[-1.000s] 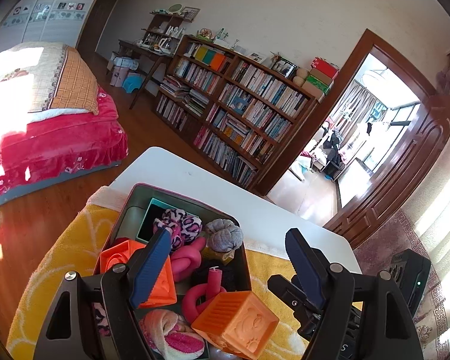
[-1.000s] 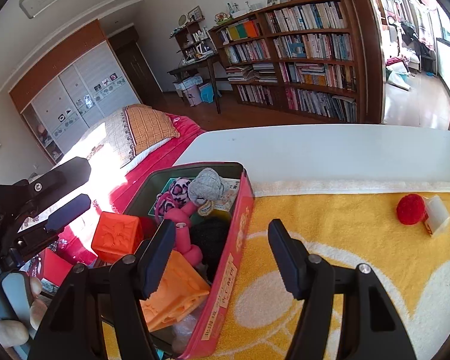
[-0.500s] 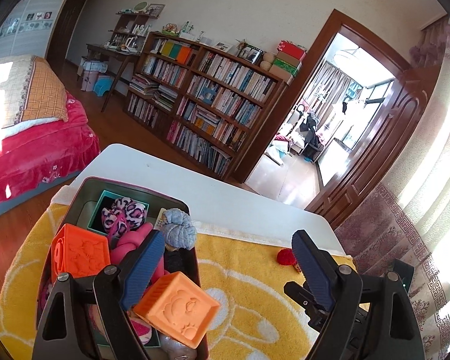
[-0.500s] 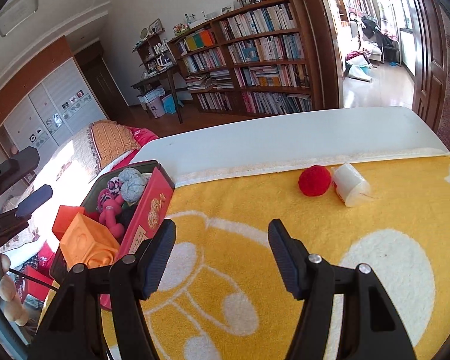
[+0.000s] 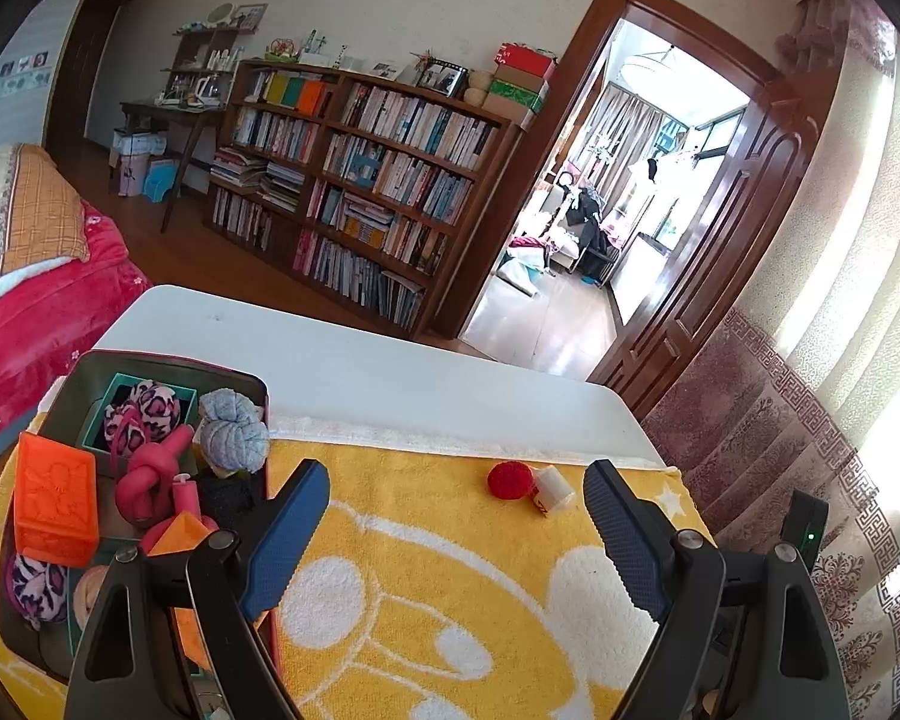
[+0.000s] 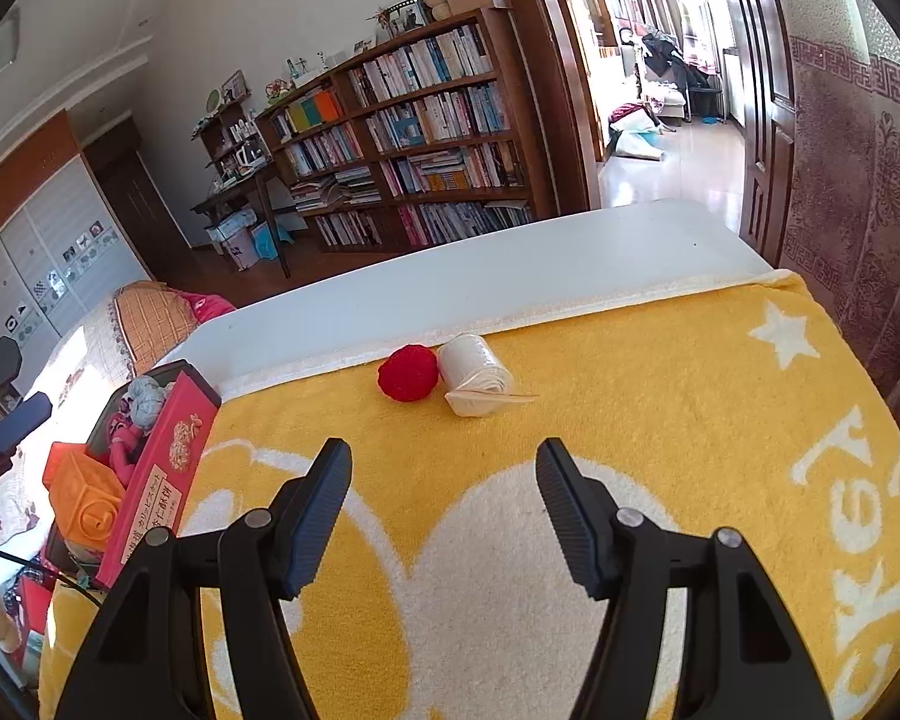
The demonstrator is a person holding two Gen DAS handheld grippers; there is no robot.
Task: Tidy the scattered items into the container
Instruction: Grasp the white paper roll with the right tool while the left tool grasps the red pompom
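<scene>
A red-sided tin box (image 5: 264,420) (image 6: 168,480) sits at the left of the yellow towel, filled with orange cubes (image 5: 57,504), a pink knot toy (image 5: 150,474), a grey cloth ball (image 5: 234,438) and spotted fabric balls. A red yarn ball (image 6: 408,372) (image 5: 509,480) and a white roll (image 6: 474,375) (image 5: 552,489) lie side by side on the towel near its far edge. My right gripper (image 6: 444,474) is open and empty, a little short of them. My left gripper (image 5: 456,498) is open and empty, beside the box.
The yellow towel (image 6: 660,420) covers a white table (image 6: 510,264) whose far strip is bare. Beyond stand a bookcase (image 5: 360,180), a red bed (image 5: 36,300) at left and a wooden door (image 5: 720,228) at right.
Both grippers have swung right, away from above the box toward the red ball and white roll. The orange cube, earlier close by the left gripper's fingers, now lies in the box.
</scene>
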